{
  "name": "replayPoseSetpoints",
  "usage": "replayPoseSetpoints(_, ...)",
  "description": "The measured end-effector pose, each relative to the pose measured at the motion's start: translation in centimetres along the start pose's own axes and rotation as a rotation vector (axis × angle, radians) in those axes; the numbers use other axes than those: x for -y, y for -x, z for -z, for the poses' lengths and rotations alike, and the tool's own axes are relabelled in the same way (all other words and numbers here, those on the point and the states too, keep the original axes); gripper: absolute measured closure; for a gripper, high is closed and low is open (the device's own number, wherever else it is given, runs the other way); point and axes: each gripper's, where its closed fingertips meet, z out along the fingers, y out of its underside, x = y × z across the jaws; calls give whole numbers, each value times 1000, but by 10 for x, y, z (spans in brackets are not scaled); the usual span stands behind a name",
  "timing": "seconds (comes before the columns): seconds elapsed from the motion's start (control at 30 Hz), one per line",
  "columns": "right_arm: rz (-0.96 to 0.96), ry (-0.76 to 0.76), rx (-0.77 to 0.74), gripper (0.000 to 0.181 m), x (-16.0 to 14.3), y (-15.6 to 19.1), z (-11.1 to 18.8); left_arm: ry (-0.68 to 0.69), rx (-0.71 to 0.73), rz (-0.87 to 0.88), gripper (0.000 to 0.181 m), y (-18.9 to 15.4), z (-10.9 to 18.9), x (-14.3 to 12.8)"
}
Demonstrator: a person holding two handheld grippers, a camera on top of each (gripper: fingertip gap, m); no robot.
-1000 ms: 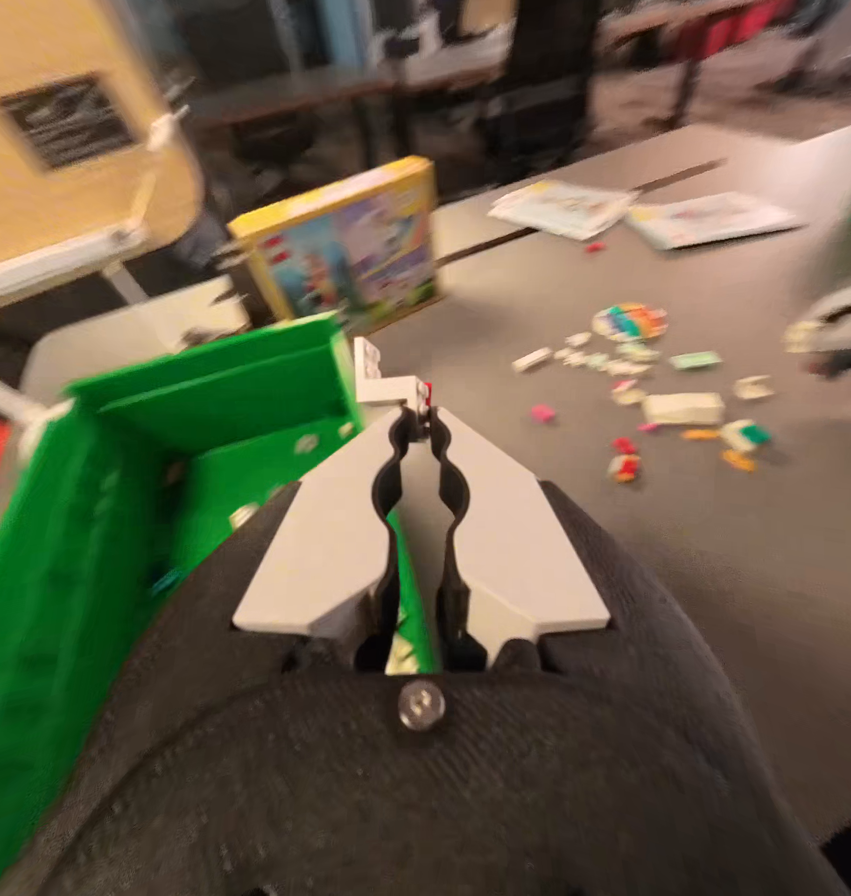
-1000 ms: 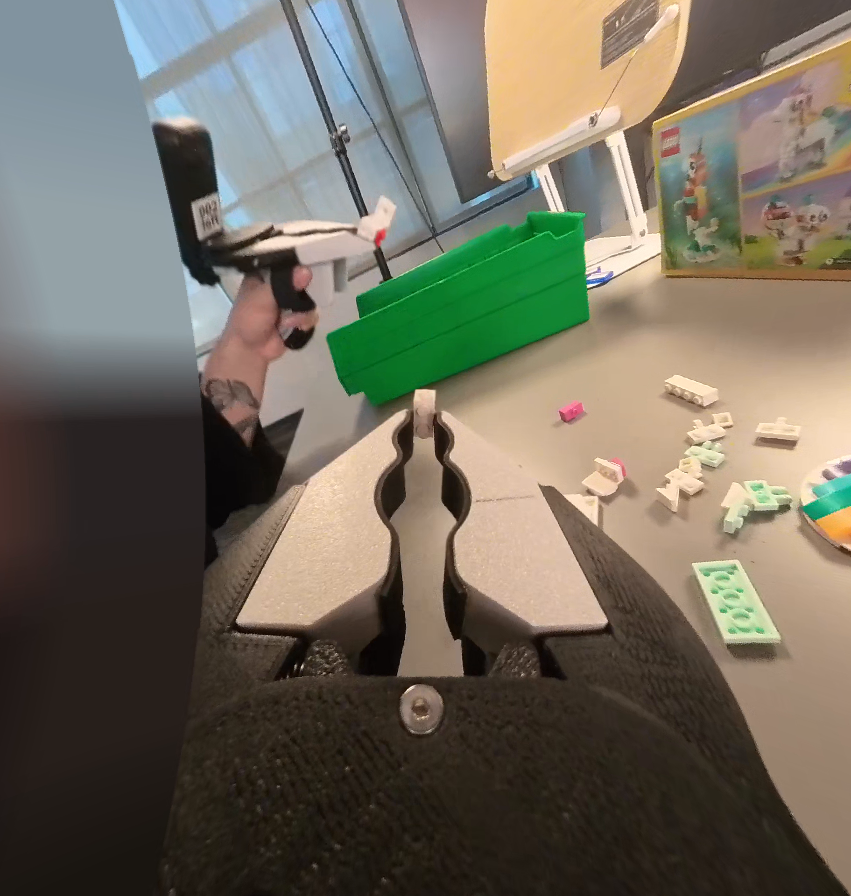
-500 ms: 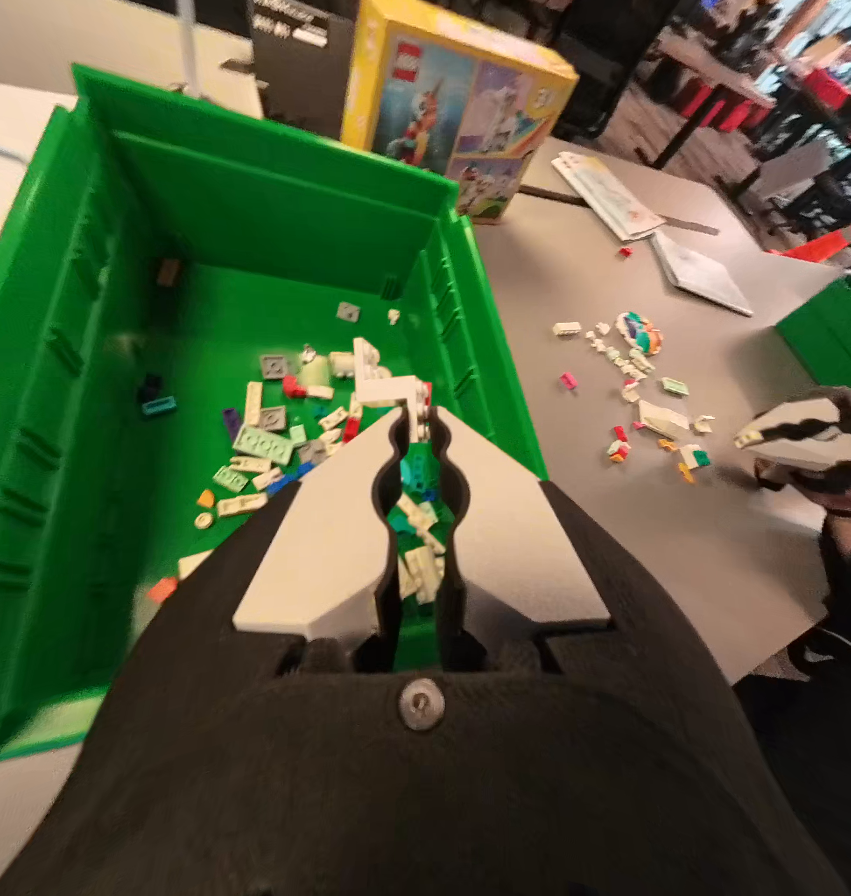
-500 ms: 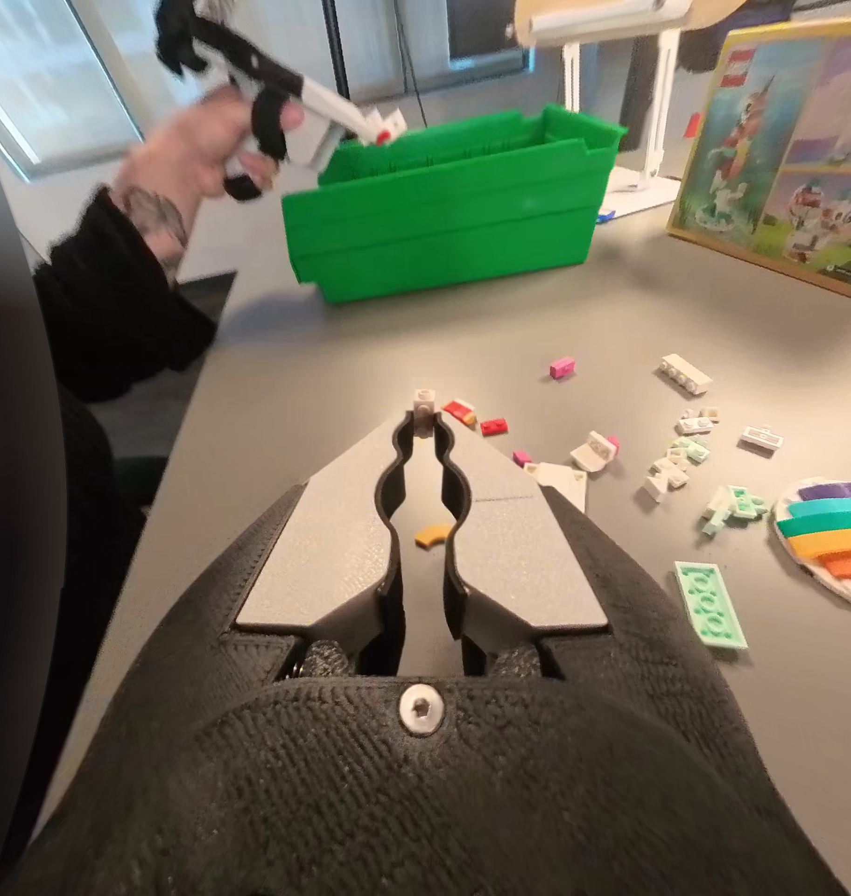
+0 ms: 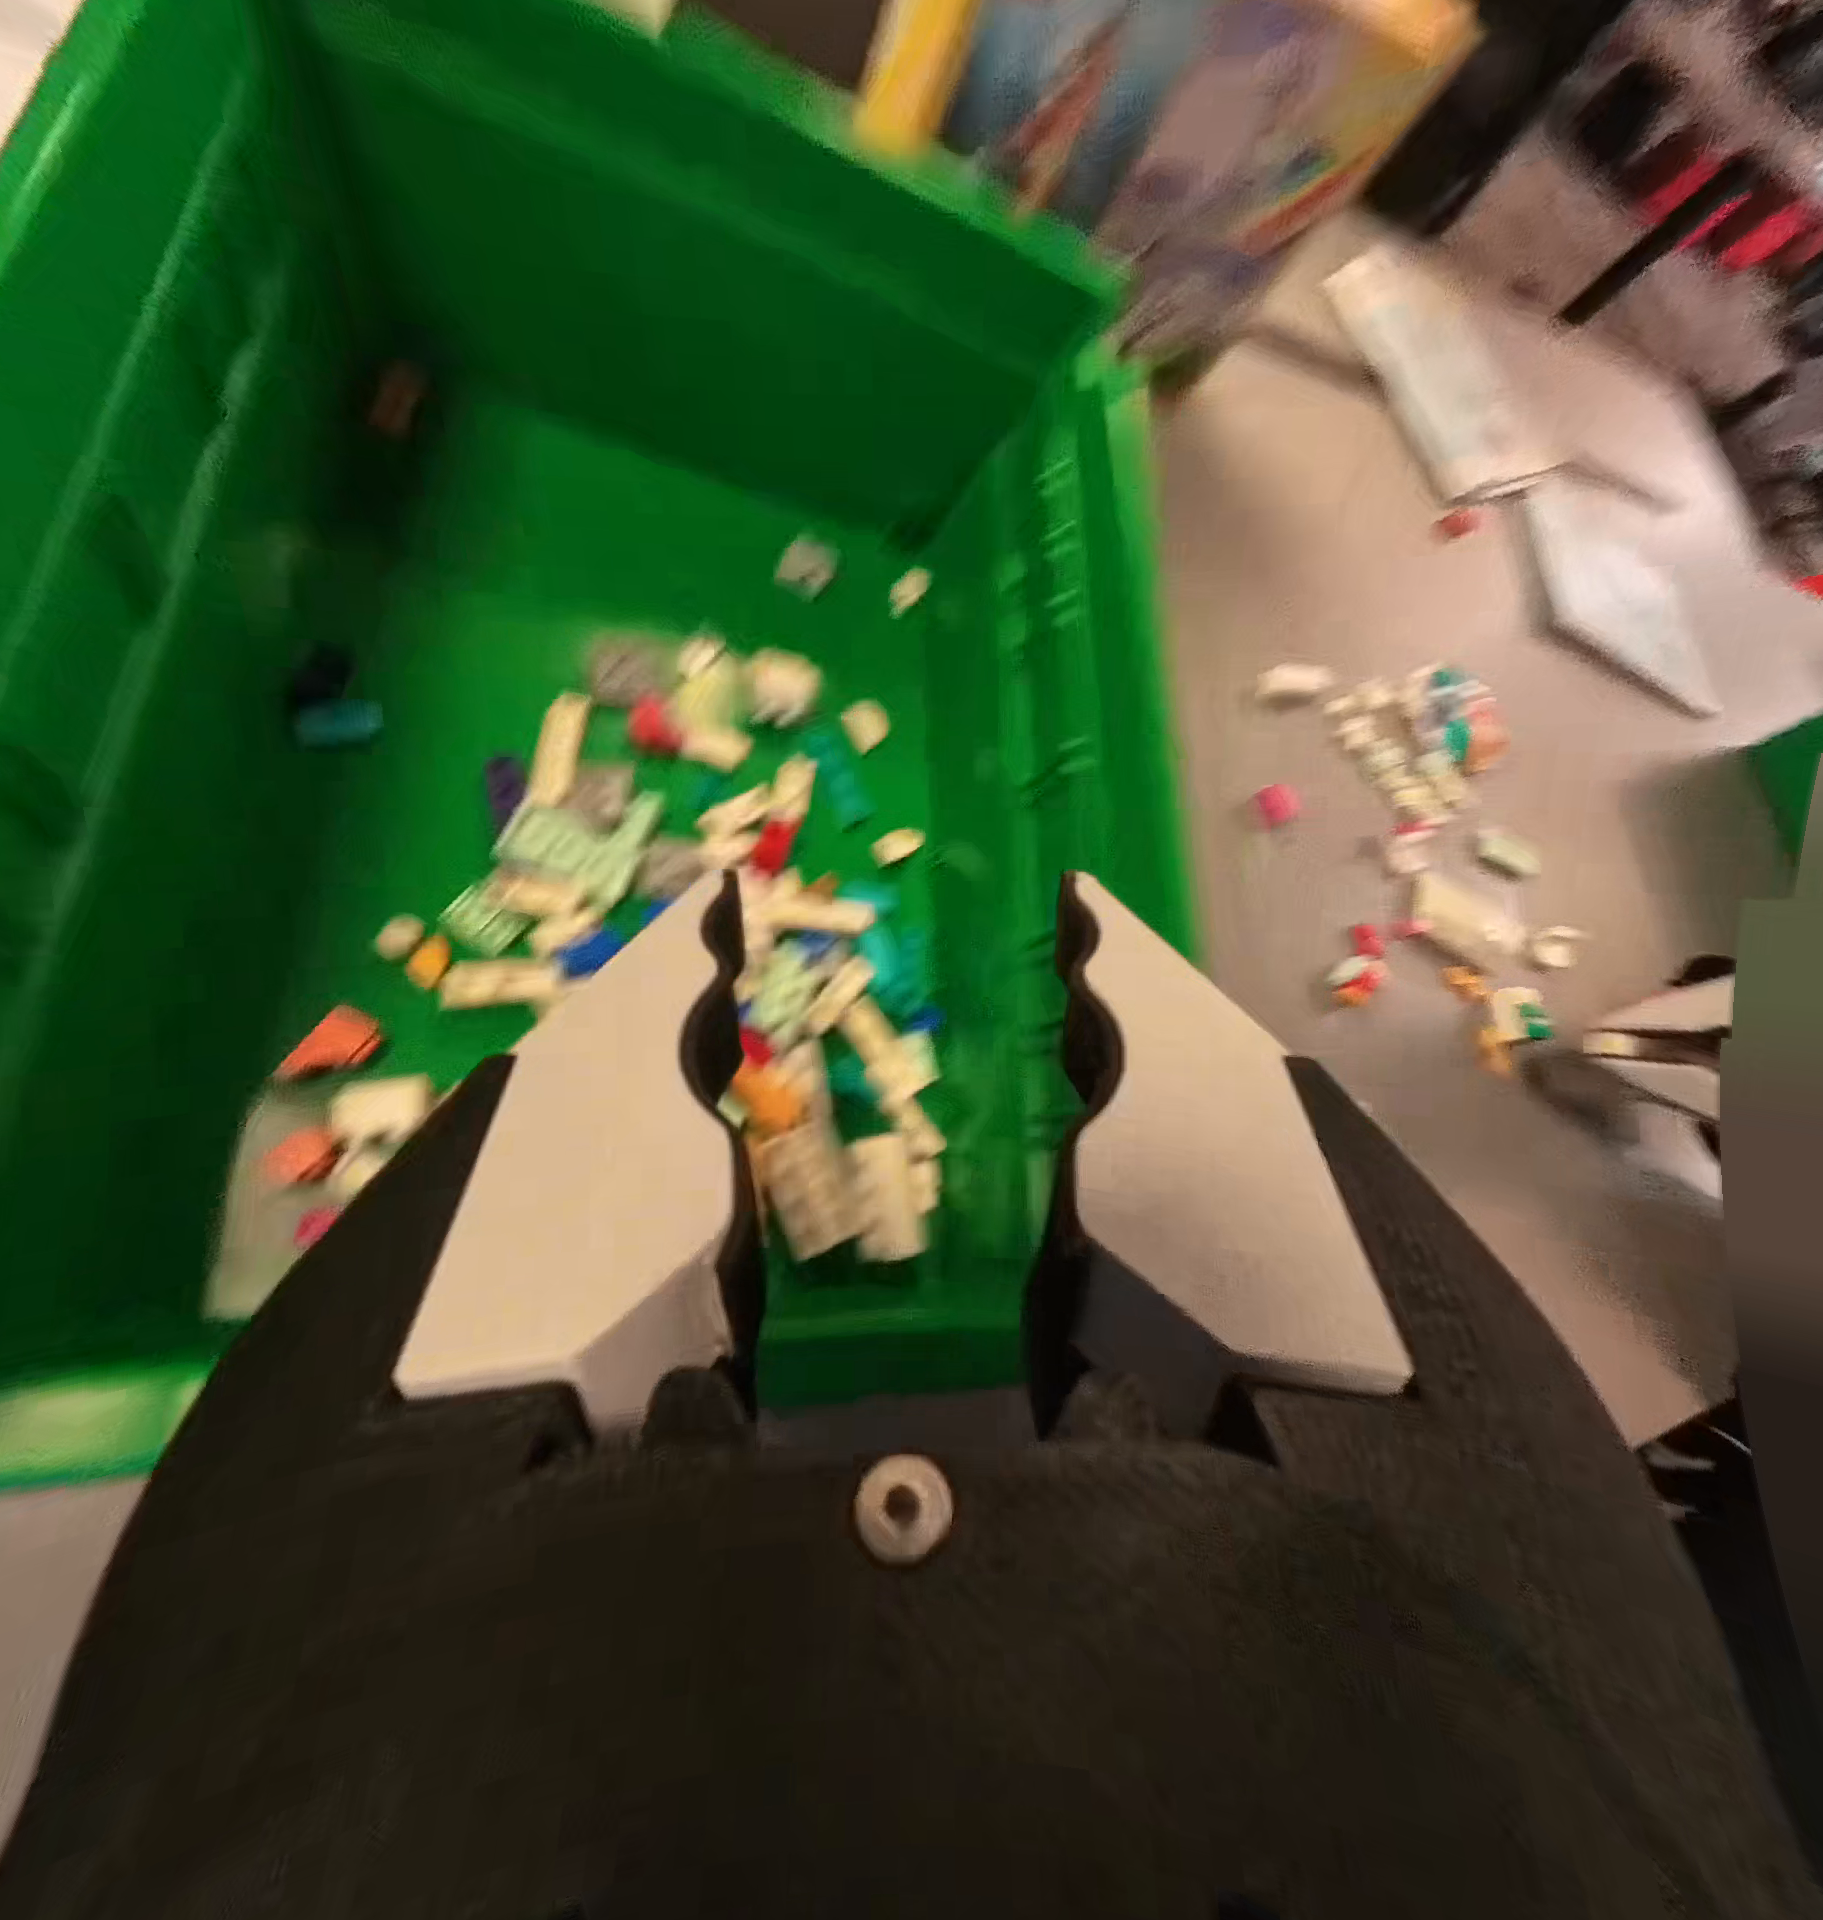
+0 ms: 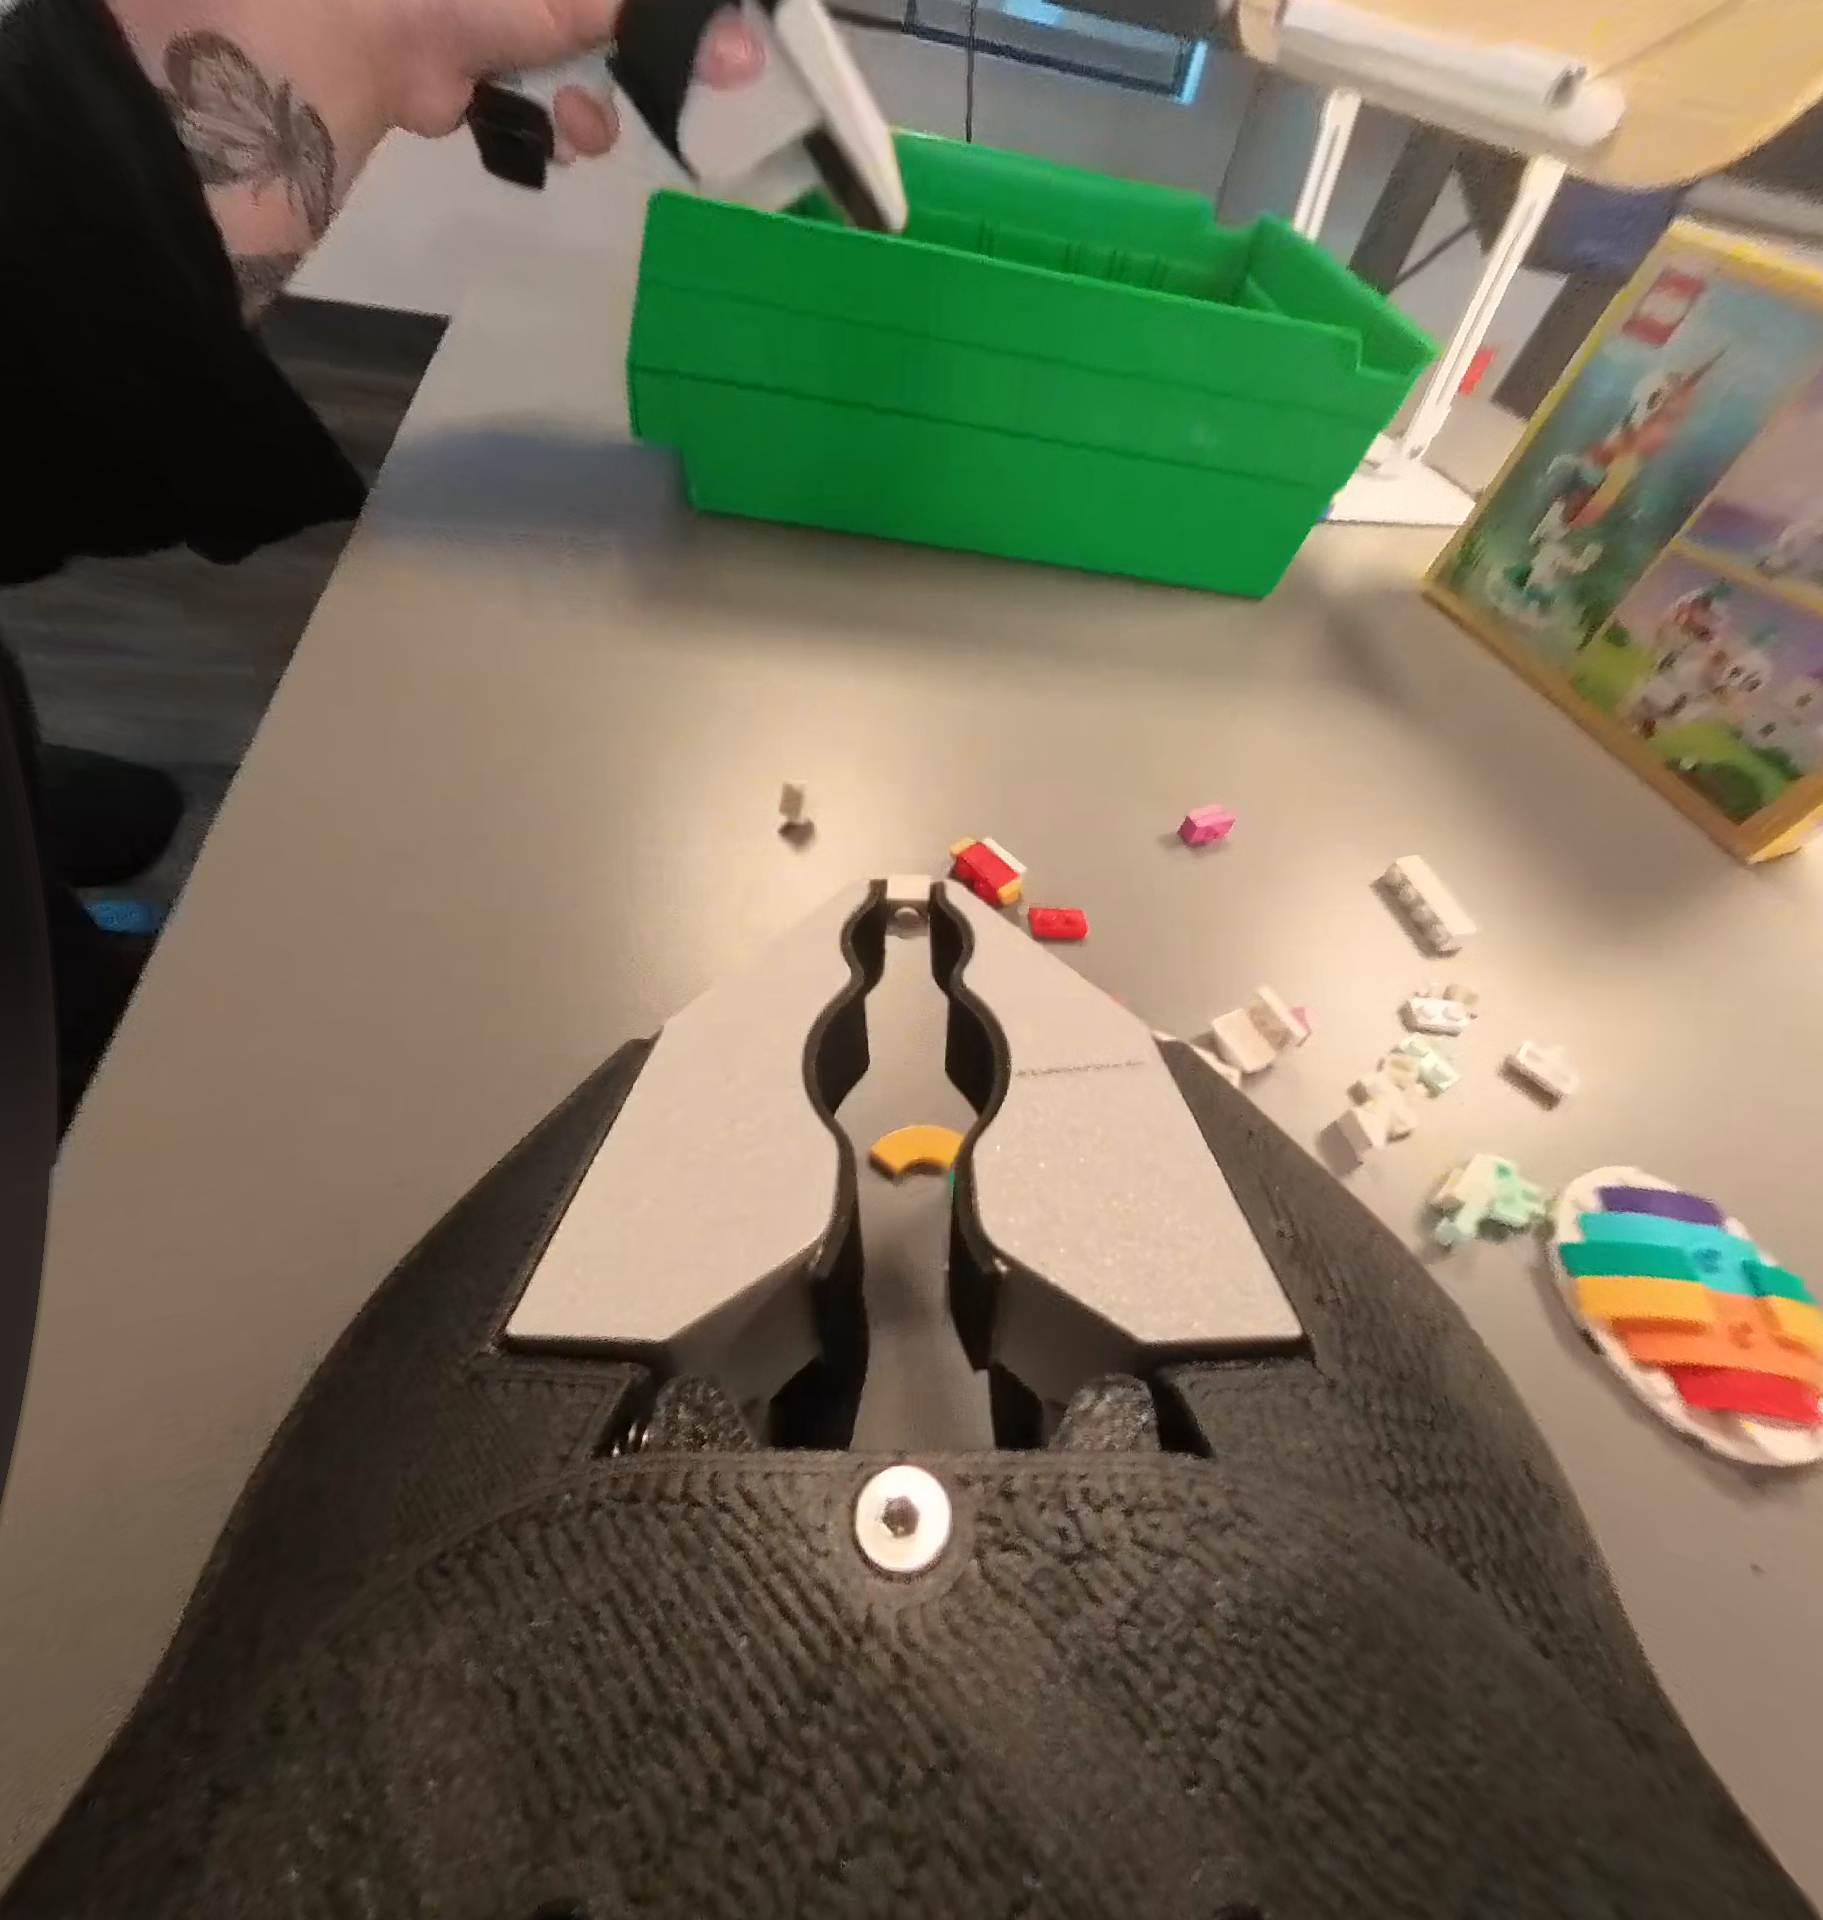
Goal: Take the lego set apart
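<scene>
Our left gripper (image 5: 891, 894), jaws spread and empty, hangs over the green bin (image 5: 159, 436) of loose bricks (image 5: 782, 935), while our right gripper (image 6: 909, 902) pinches 1 small grey brick (image 6: 907, 891) above the table (image 6: 533, 831), seemingly due for the bin next.

The left gripper (image 5: 894, 894) hangs over the green bin (image 5: 138, 582) with its jaws spread wide and nothing between them. On the bin's floor lies a blurred heap of loose bricks (image 5: 741, 935), mostly white, mint, teal and red. To the right of the bin, on the grey table (image 5: 1250, 582), lie more scattered pieces (image 5: 1406, 769), with two booklets (image 5: 1489, 416) beyond them and a yellow-edged box (image 5: 1167, 114) just behind the bin's far corner.
</scene>
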Motion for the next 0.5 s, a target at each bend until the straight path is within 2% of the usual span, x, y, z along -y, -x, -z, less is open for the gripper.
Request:
replayPoseSetpoints(0.03, 33, 10, -12, 175, -1, 1, -2, -71, -40, -60, 123, -22, 5, 9)
replayPoseSetpoints(0.1, 81, 53, -16, 175, -7, 4, -6, -159, -95, -204, 124, -65, 13, 17)
replayPoseSetpoints(0.17, 115, 82, -18, 175, -11, 6, -9, -178, -206, -321, 128, -114, 14, 10)
replayPoseSetpoints(0.27, 161, 107, -35, 175, -15, 6, -10, -41, -447, -413, 136, -178, 2, -33)
replayPoseSetpoints(0.33, 194, 132, -41, 175, -20, 6, -11, 128, -462, -464, 140, -189, -20, -73)
replayPoseSetpoints(0.4, 222, 152, -43, 175, -23, 7, -12, 274, -361, -517, 144, -175, -47, -107)
replayPoseSetpoints(0.5, 248, 169, -44, 175, -26, 8, -13, 375, -279, -538, 144, -159, -68, -135)
